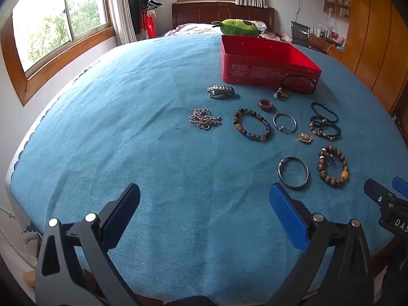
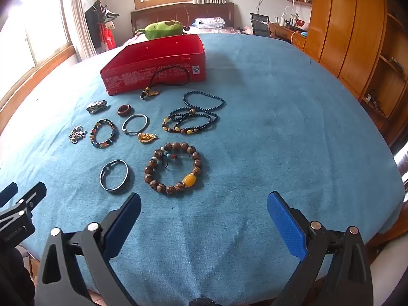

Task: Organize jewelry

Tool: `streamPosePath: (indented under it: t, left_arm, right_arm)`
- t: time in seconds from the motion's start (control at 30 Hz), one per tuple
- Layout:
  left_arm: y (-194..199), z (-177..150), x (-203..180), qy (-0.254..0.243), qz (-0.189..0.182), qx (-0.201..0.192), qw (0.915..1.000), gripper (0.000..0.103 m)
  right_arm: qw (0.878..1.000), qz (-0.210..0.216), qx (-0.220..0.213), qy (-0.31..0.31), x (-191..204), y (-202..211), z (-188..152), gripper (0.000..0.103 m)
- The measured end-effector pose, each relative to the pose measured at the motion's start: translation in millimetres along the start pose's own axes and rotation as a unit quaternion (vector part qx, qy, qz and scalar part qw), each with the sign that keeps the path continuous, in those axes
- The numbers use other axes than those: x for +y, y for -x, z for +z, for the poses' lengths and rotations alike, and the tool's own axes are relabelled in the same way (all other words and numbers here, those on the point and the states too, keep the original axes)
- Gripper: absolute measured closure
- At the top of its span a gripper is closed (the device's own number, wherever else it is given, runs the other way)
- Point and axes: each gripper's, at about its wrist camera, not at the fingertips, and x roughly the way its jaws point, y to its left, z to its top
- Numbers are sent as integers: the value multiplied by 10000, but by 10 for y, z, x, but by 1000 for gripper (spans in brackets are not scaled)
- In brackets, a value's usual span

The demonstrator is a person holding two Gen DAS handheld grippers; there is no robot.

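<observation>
Room: bedroom with wood-framed windows, a dark wooden headboard (image 1: 221, 12) at top centre and orange wooden cabinets (image 2: 357, 38) at the right edge.
Surface: round table under a blue cloth (image 1: 153, 153) fills most of both views.
Box: open red rectangular tin (image 1: 267, 63), empty as far as can be seen, upper centre-right in the left wrist view; a green plush toy (image 1: 238, 27) lies behind it.
Left gripper (image 1: 204, 211): low at the bottom of its frame, level over bare cloth, blue-padded jaws spread wide, holding nothing.
Right gripper (image 2: 204, 214): same low pose at the bottom of its frame, jaws spread wide and empty, just below the jewelry.
Jewelry: all on the cloth in front of the tin.
Largest piece: brown wooden bead bracelet with a yellow bead (image 2: 173, 168), centre of the right wrist view.
Beside it: dark metal bangle (image 2: 114, 175) to its left.
Higher up: black bead strands (image 2: 196, 113), multicoloured bead bracelet (image 2: 104, 133), thin silver bangle (image 2: 135, 124), silver chain (image 1: 204, 118), metal watch (image 1: 219, 91), reddish ring (image 2: 124, 110), gold pendant (image 2: 147, 137).
Against the tin: black cord with a charm (image 2: 163, 81), touching its front wall.
</observation>
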Motion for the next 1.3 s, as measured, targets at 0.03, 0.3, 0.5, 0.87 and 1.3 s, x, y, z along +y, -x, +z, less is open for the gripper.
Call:
streamPosePath:
  t: [0.03, 0.3, 0.5, 0.87, 1.3]
  left_arm:
    - [0, 0, 0, -4, 8, -3, 10000, 3]
    - [-42, 29, 22, 7, -7, 31, 10000, 3]
    - [-1, 1, 2, -5, 15, -29, 10000, 3]
    - [-1, 1, 1, -6, 19, -29, 10000, 3]
    - [-1, 1, 1, -10, 21, -28, 10000, 3]
  right_arm:
    - [10000, 1, 18, 0, -1, -3, 1, 4]
    - [10000, 4, 7, -3, -11, -6, 4, 4]
    - [10000, 3, 5, -4, -8, -7, 4, 4]
    - [10000, 4, 17, -9, -1, -10, 4, 4]
    - [10000, 10, 23, -12, -9, -13, 7, 4]
